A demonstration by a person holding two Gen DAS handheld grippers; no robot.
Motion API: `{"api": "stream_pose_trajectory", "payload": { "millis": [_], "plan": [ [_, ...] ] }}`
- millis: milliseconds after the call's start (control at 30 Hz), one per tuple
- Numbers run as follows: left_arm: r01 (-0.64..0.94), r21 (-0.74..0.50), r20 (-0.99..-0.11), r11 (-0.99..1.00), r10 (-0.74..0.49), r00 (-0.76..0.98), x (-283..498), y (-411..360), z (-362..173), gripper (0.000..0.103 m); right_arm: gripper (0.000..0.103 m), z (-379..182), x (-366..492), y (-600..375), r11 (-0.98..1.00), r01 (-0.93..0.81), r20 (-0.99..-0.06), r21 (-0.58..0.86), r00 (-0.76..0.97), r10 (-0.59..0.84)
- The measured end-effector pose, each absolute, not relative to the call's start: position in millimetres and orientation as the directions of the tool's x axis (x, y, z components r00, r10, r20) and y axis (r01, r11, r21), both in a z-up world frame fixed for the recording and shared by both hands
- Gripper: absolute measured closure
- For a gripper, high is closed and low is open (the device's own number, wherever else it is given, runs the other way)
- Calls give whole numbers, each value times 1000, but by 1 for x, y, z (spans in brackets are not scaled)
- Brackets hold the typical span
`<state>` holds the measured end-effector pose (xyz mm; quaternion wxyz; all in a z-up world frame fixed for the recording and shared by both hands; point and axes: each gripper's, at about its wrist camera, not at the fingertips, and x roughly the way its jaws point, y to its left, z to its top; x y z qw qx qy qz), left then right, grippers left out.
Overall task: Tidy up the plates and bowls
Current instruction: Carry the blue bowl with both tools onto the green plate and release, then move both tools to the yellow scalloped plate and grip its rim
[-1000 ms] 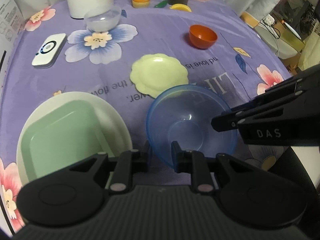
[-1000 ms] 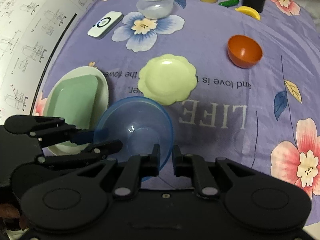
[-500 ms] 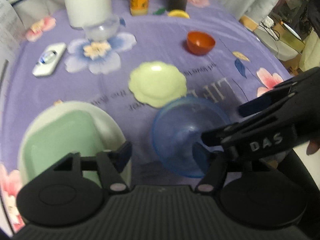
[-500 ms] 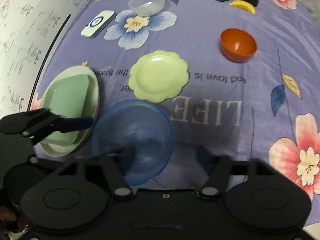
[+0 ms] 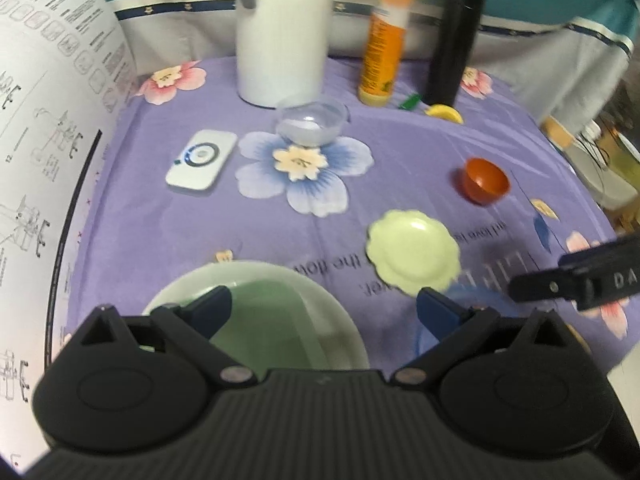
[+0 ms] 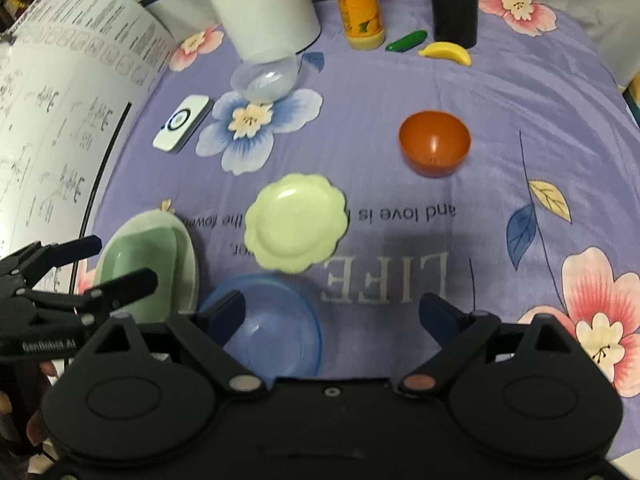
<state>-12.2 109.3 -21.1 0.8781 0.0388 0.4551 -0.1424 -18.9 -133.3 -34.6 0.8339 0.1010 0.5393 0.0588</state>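
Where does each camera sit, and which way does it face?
Left wrist: on the left gripper, angled down over the green dish; its own open fingers show, plus the right gripper's tip.
Right wrist: on the right gripper, angled down over the blue bowl; open fingers and the left gripper show.
Both share the yellow plate and orange bowl.

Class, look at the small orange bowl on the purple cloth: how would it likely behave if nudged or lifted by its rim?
The orange bowl has a rounded underside and already sits tilted, so a nudge would probably rock or roll it. It looks like thin, glossy plastic: likely light and stiff, perhaps slippery at the rim. The soft cloth may damp sliding.
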Motion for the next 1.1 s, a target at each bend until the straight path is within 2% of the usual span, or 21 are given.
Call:
{"api": "stream_pose_trajectory", "payload": {
  "millis": [233, 400, 567, 733, 800, 867, 933, 1100],
  "plan": [
    [292, -55, -818, 955, -211, 535, 20, 90, -33, 2, 9, -42, 2, -138, 965, 59, -870, 254, 450, 202],
    [323, -44, -832, 945, -213, 512, 37, 72, -45, 5, 25, -50, 17, -143, 961, 83, -866, 263, 460, 197],
    [347, -63, -853, 936, -230, 467, 51, 61, -60, 17, 53, -65, 29, -148, 949, 109, -868, 294, 447, 218],
    [375, -93, -872, 922, -258, 417, 59, 49, -74, 31, 56, -82, 39, -150, 938, 123, -874, 325, 417, 248],
    [389, -96, -877, 916, -263, 402, 61, 43, -79, 37, 62, -86, 42, -149, 937, 121, -875, 327, 413, 252],
    [405, -98, -883, 909, -267, 386, 62, 38, -83, 51, 68, -90, 45, -150, 933, 124, -876, 337, 405, 262],
    [418, -103, -889, 903, -272, 369, 62, 34, -88, 58, 71, -93, 47, -150, 929, 129, -876, 347, 398, 271],
    [427, -89, -888, 900, -266, 376, 63, 29, -93, 58, 74, -99, 49, -146, 929, 112, -873, 353, 396, 284]
  ]
}}
